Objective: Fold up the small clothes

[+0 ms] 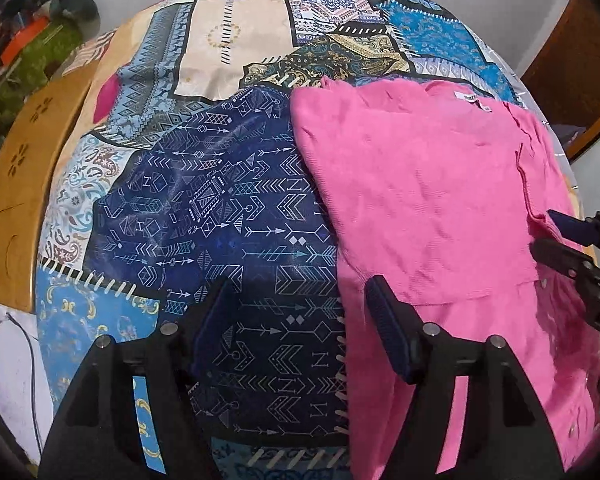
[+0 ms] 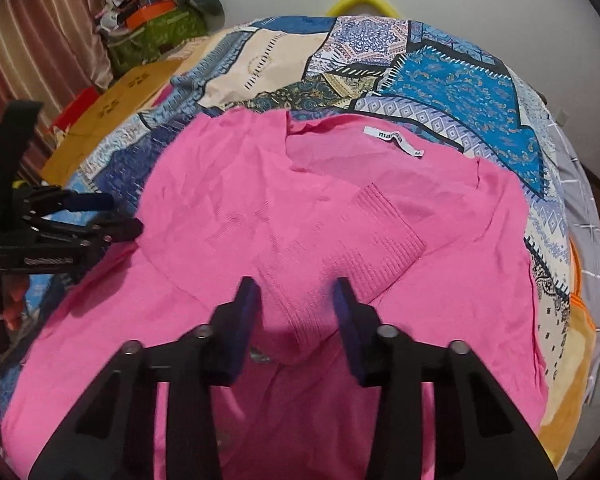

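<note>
Two grippers, left and right, gape wide and empty over a pink top lying half-folded on the bedspread; any snag risks dragging its sleeve open.

Pink garment on blue patchwork-print bedsheet, white neck label.

A pink knit top lies spread flat, partly folded, on the near right part of a patchwork bedspread. Its white neck label faces up at the far edge; a ribbed cuff is folded across the middle.
</note>
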### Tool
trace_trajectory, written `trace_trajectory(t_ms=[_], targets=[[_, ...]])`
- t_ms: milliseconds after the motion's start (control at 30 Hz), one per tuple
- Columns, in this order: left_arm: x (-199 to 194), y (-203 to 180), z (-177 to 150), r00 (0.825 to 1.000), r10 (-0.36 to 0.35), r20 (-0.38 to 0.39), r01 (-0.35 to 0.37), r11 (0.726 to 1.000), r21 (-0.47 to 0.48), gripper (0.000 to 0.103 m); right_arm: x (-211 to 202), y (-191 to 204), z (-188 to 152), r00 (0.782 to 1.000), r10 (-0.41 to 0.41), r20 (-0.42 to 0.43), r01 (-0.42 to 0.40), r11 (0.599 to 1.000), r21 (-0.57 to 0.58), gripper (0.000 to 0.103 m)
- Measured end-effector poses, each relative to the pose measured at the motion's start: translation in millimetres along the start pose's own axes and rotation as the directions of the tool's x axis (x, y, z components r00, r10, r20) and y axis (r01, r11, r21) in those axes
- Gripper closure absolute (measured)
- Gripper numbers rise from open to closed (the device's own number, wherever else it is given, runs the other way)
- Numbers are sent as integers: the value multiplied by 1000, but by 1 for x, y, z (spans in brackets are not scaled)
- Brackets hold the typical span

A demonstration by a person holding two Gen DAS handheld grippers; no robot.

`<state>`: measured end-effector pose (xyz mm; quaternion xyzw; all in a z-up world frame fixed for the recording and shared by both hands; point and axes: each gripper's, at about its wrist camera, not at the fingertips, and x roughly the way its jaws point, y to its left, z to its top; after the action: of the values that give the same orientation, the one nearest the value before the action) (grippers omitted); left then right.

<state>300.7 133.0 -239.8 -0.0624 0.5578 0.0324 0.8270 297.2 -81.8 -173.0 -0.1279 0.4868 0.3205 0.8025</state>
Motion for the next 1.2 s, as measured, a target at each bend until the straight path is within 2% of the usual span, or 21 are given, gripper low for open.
trace_trajectory(t_ms=[167,200,433,733,867,1067,1200], targets=[[2,1,-3,1000,12,5,-13,1000,10,28,-6,0,0,999,-25,39,26,1000,-13,93],[3,2,-3,1000,14,5,-14,1000,4,26,-9,-2,0,998,-27,55,27,1000,-11,94],[5,1,-3,999,32,-1,-32,999,7,24,-31,-17,-2,992,-52,118,49,998,29,95],[6,-2,-4,998,60,0,-60,998,3,22,-32,-46,-20,996,-49,80,41,994,100,96],[7,-1,-4,997,74,-1,-74,997,-4,17,-33,-56,-30,997,-45,68,36,991,129,96],[6,-2,-5,997,82,-7,-82,997,-11,17,-34,-69,-45,998,-53,26,49,987,156,96],[2,-6,-4,994,113,-8,-113,994,2,17,-48,-81,-50,998,-57,36,49,980,192,96]])
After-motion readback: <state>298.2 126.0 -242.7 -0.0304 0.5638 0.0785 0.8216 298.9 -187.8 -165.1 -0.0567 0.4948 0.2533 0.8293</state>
